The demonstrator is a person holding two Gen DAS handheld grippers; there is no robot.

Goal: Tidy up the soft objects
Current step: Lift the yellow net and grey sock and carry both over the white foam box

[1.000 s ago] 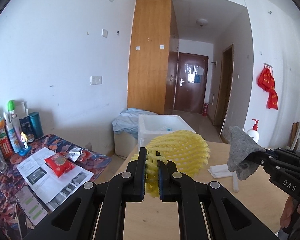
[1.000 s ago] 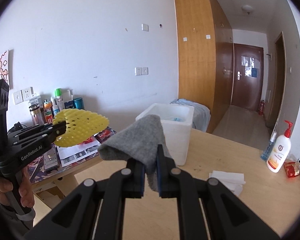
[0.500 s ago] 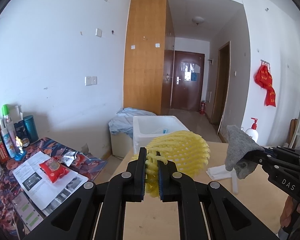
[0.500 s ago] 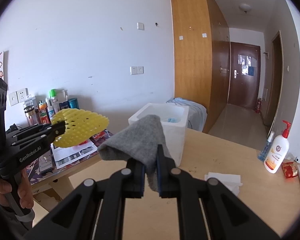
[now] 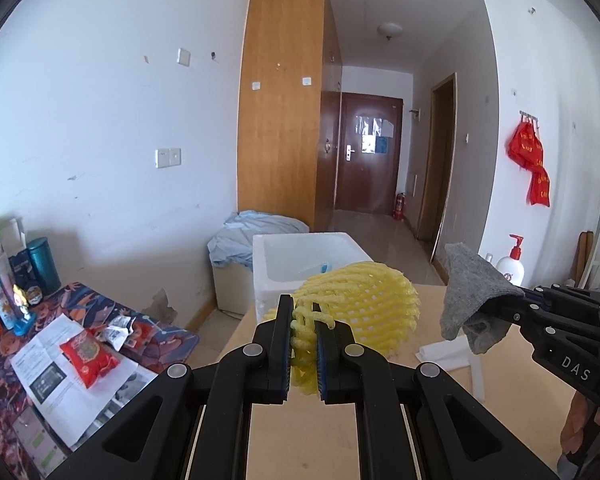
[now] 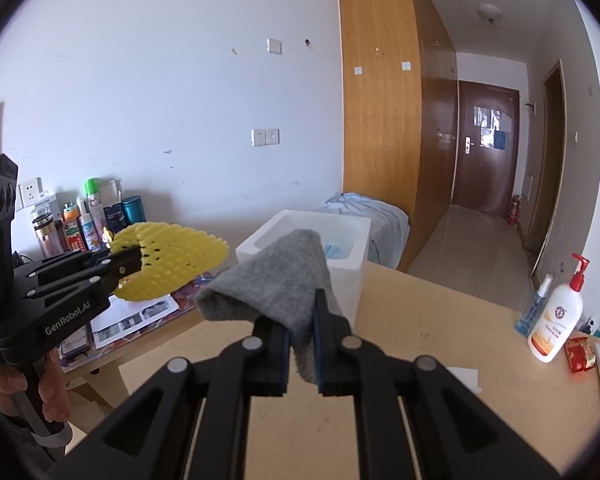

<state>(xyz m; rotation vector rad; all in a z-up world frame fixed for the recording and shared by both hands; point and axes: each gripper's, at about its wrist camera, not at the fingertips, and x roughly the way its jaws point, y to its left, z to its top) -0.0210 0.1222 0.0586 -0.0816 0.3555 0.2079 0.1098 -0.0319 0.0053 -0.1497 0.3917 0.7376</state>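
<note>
The left hand-held gripper (image 5: 304, 354) is clenched on a yellow foam fruit net with an open mesh (image 5: 360, 300), which bulges forward past its black fingers and hangs in the air above the near edge of the light wooden bench (image 5: 440, 408); the right wrist view shows the same net (image 6: 168, 266) sticking out of that gripper at the left, with a person's hand (image 6: 40, 388) wrapped round the handle below. The right hand-held gripper (image 6: 300, 354) is clenched on a grey knitted sock-like cloth (image 6: 276, 284), whose loose end folds over to the left above the jaws; the left wrist view shows it (image 5: 470, 294) held up at the right, level with the net and apart from it. Beyond both, at the far end of the bench, sits an open white foam box (image 6: 324, 224) with something pale blue inside. A white pump bottle with a red top (image 6: 556, 320) stands on the bench at the right, beside a small blue spray bottle (image 6: 534, 304), and folded white paper (image 5: 444, 354) lies on the bench under the cloth
</note>
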